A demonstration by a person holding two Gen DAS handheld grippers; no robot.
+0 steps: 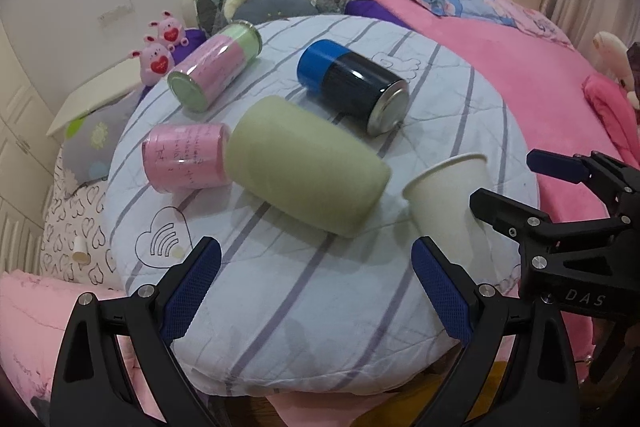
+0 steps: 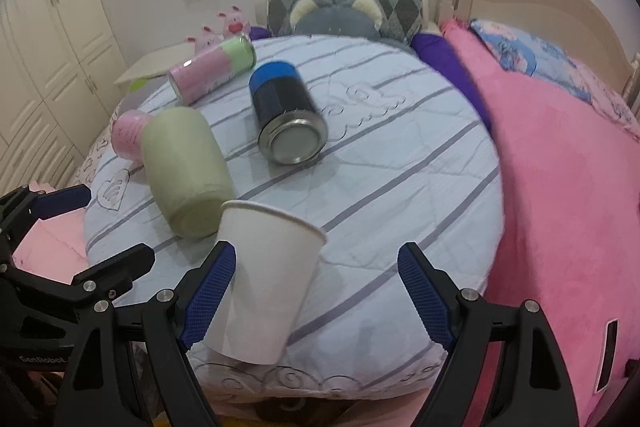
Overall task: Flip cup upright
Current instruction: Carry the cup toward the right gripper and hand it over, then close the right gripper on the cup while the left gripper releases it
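1. White paper is what you are dealing with: the paper cup (image 2: pixel 269 283) is standing mouth-up between the fingers of your right gripper (image 2: pixel 316 297), near the front edge of the striped quilted cushion (image 2: pixel 400 163), leaning slightly and just beside the green foam roll (image 2: pixel 184 171).
2. Your right gripper's jaws are spread wide. The left blue pad is touching or almost touching the cup wall and the right pad is well apart from it, so nothing is clamping the cup.
3. Judging by this, you are finishing the flip. The cushion is soft, so be checking that the base is sitting flat before you pull away.
4. Be drawing the right gripper straight back and keeping the jaws wide, so that the near pad is not dragging the thin wall over.
5. Your left gripper (image 1: pixel 318 291) is hovering low over the front of the cushion, jaws wide apart and holding nothing, pointing toward the foam roll.
6. Be keeping it clear of the blue-capped can (image 1: pixel 352 87), which could roll if nudged.
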